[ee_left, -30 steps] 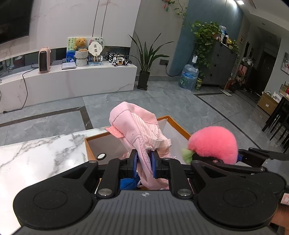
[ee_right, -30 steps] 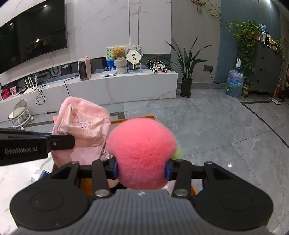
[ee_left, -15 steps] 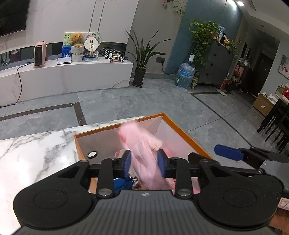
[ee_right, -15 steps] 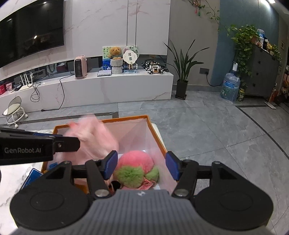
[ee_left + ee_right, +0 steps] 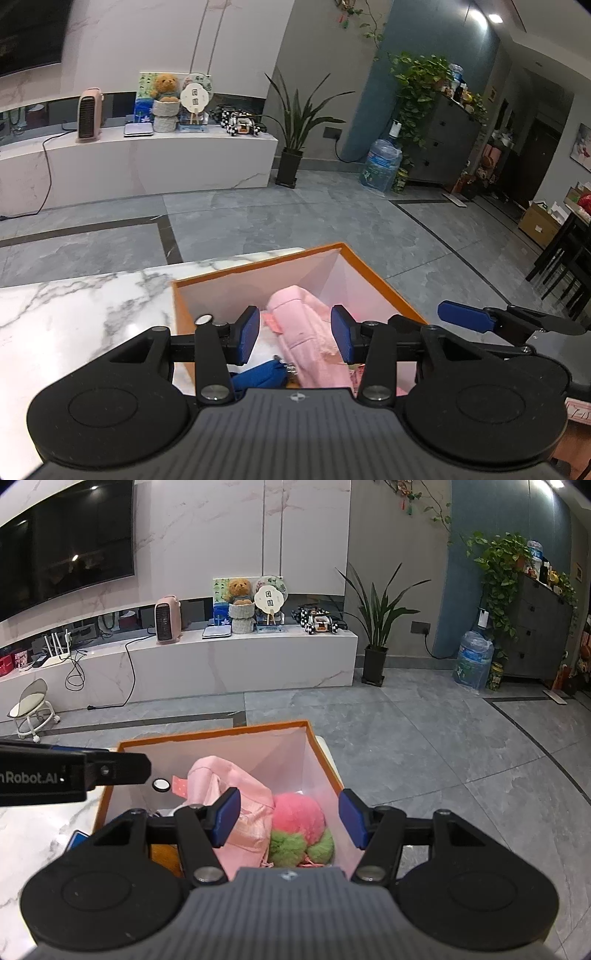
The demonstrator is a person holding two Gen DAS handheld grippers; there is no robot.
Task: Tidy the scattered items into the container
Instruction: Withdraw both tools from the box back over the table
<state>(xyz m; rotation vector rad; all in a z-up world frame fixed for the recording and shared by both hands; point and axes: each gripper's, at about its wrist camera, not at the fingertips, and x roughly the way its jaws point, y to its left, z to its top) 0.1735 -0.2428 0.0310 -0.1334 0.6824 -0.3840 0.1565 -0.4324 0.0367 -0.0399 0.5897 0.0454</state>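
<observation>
An orange-rimmed box [image 5: 258, 267] with white inner walls stands on the marble table [image 5: 74, 314]. Inside it lies a pink fabric bag [image 5: 306, 343], with a blue item [image 5: 258, 376] beside it. My left gripper [image 5: 295, 338] hovers over the box; its jaws are opening and the bag lies below them, untouched by the pads. In the right wrist view the box [image 5: 210, 734] holds the pink bag [image 5: 236, 786] and a pink plush fruit [image 5: 299, 816] with green leaves. My right gripper [image 5: 289, 818] stands open above the plush, holding nothing.
A flat blue thing [image 5: 75, 840] lies on the marble beside the box's left wall. The table ends just past the box; grey tiled floor [image 5: 406, 738] lies beyond. A white TV bench [image 5: 240, 657], potted plants and a water jug [image 5: 472, 661] stand far back.
Both grippers opened. The pink bag dropped from the left jaws into the box, and the plush fruit fell from the right jaws to rest beside it.
</observation>
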